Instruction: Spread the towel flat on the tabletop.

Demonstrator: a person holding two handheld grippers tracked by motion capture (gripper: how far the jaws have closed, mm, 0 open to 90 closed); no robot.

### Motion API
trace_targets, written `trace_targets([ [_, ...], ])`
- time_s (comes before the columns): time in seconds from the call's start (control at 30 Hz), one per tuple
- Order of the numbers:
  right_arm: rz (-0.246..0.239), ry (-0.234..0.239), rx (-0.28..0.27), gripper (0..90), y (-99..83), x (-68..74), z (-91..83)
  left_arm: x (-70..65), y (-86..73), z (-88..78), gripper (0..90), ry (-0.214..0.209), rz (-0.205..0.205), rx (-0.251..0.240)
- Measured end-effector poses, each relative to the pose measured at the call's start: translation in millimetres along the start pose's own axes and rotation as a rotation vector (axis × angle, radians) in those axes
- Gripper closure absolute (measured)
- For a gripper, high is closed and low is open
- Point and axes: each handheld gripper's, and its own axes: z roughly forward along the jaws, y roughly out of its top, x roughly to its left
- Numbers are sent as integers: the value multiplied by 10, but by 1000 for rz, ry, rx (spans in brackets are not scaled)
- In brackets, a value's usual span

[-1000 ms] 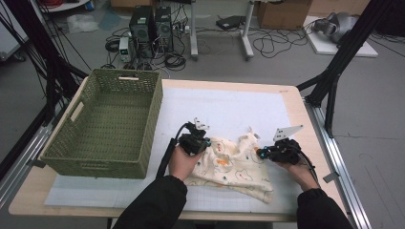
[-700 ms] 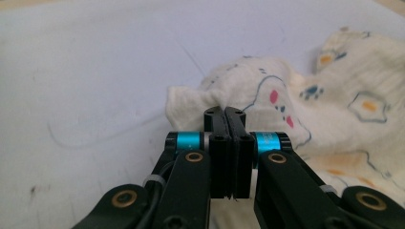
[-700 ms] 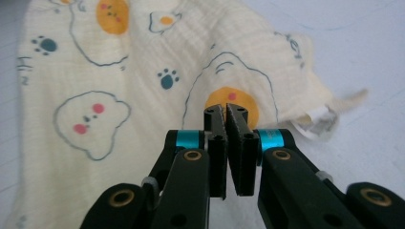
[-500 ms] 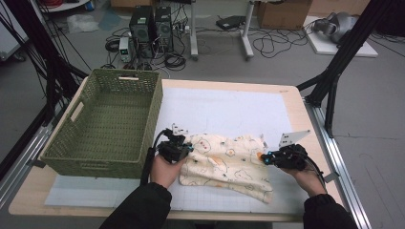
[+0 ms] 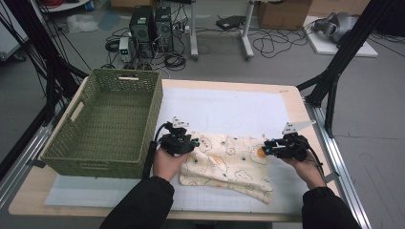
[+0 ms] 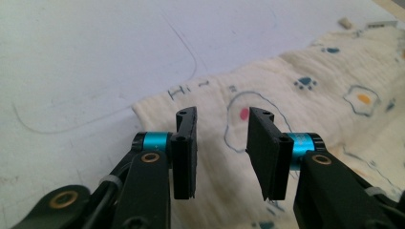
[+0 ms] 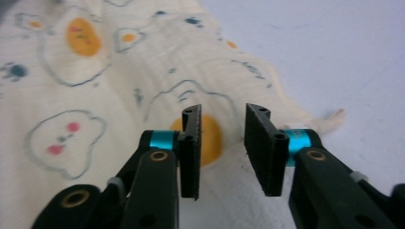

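Observation:
A cream cloth (image 5: 229,160) printed with eggs and paw marks lies spread on the white mat (image 5: 224,107). My left gripper (image 5: 193,143) is at the cloth's left end, and in the left gripper view its jaws (image 6: 220,148) stand apart over the cloth (image 6: 334,90) with nothing pinched. My right gripper (image 5: 264,150) is at the cloth's right end. In the right gripper view its jaws (image 7: 222,148) are parted above an orange yolk print on the cloth (image 7: 95,71). Both pairs of jaws have just been opening; the fabric lies under them, not pressed between the pads.
A green woven basket (image 5: 110,119) with nothing in it stands at the table's left, close to my left hand. Bare mat lies behind the cloth. Black frame struts (image 5: 334,81) rise at the table's right rear corner.
The hands drew apart, the left one going left, and the bunched cloth now lies stretched flat. Both grippers, shut on its ends before, have let go.

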Motion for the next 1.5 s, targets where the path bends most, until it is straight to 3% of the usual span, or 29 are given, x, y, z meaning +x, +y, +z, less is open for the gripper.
trace_targets([
  [0.17,15,-54,46,610,16,-85,237,69,-34,230,648,41,-45,54],
  [0.2,12,-68,61,606,18,-91,283,69,-34,230,665,41,-45,54],
  [0.23,10,-72,79,615,18,-92,331,97,-65,326,695,41,-53,105],
  [0.27,2,-73,90,624,17,-92,366,83,-73,339,719,59,-34,94],
  [0.3,3,-74,78,658,20,-96,370,64,-71,344,778,86,-8,96],
  [0.37,2,-48,73,802,17,-105,374,80,-61,341,877,68,-15,100],
  [0.4,0,-19,79,862,22,-111,373,86,-57,338,884,65,-17,97],
  [0.47,-25,-25,100,870,68,-94,373,91,-43,324,891,77,-11,70],
  [0.5,-37,-35,101,872,98,-79,355,94,-13,294,892,89,-8,34],
  [0.6,-72,-96,36,876,266,-49,176,60,110,165,893,122,-4,-75],
  [0.63,-79,-109,16,876,306,-48,121,41,179,95,893,120,2,-139],
  [0.67,-86,-138,-19,876,369,-44,29,41,179,95,893,120,2,-139],
  [0.7,-100,-175,-62,876,407,-36,-44,22,276,14,893,139,21,-230],
  [0.73,-92,-186,-90,872,428,-37,-94,29,325,1,888,145,25,-256],
  [0.77,-71,-212,-130,812,442,-52,-137,45,342,24,835,141,8,-253],
  [0.8,-48,-241,-147,652,434,-73,-128,64,349,64,714,145,-14,-220],
  [0.83,-18,-236,-131,663,415,-106,-104,64,349,64,679,145,-14,-220],
  [0.87,-14,-206,-107,657,387,-135,-74,85,335,98,678,136,-24,-186],
  [0.93,-31,-201,-81,650,321,-120,-23,105,267,157,657,125,-27,-128],
  [1.03,-21,-126,-29,621,276,-80,23,107,168,167,657,102,-18,-85],
  [1.1,-37,-112,-38,623,259,-39,20,103,139,159,656,94,-17,-84],
  [1.13,-80,-101,-40,618,214,51,4,96,102,131,654,72,-8,-57],
  [1.4,-87,-3,-47,598,-61,280,-86,-13,-75,-43,638,30,43,-44],
  [1.5,-114,46,-4,595,-203,422,-73,-78,-216,-117,626,11,73,-17],
])
